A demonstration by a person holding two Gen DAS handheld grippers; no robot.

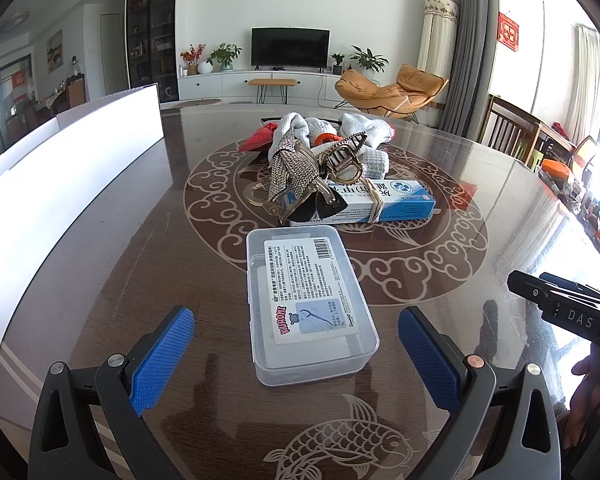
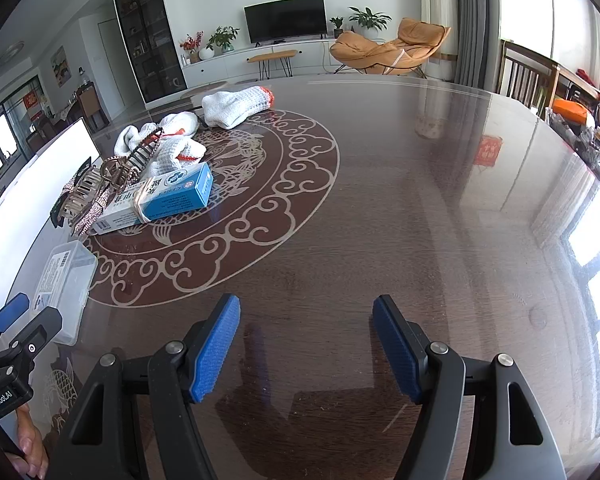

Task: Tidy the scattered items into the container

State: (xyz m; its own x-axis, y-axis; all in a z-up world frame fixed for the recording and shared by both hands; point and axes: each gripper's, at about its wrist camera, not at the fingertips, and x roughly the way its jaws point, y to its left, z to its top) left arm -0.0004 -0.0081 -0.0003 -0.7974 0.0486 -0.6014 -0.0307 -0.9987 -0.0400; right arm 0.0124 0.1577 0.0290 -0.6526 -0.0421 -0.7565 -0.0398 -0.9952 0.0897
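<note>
A clear plastic box with a printed label lies on the dark table, between the fingers of my open left gripper, untouched. It also shows in the right wrist view. Behind it lies a pile: a blue and white carton bound with rubber bands, hair claws, a sparkly clip and white gloves. The carton and gloves show far left in the right wrist view. My right gripper is open and empty over bare table.
A large white container stands along the table's left side. Wooden chairs stand at the right edge. The right gripper's body shows at the right of the left wrist view.
</note>
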